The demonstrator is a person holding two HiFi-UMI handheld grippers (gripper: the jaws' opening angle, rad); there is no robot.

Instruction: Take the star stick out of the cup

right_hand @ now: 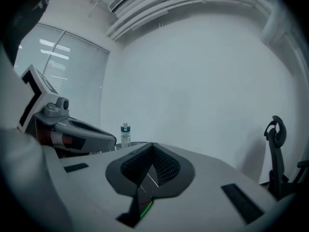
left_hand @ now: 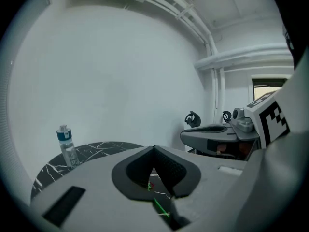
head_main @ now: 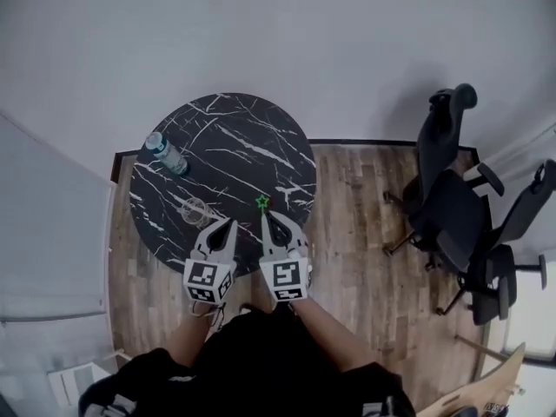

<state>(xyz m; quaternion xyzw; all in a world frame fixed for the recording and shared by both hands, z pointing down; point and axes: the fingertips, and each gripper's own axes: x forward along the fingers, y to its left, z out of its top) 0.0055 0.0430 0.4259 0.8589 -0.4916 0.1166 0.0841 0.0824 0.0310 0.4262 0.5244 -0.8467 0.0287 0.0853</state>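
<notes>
Green star stick (head_main: 262, 202) part-hides beneath right gripper (head_main: 269, 217), jaws closed empty like left gripper's (head_main: 231, 223).

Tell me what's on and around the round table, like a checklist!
Surface: round black marble table on a wood floor.
Job's things: clear cup near the table's front edge; green star stick outside the cup, to its right.
Clutter: water bottle standing at the table's left.
Grippers: left gripper and right gripper both have their jaws together; the star sits just off the right one's tip, and I can't tell if it's gripped.
Cables: nothing seen.
Surroundings: white wall; black office chairs on the right.
</notes>
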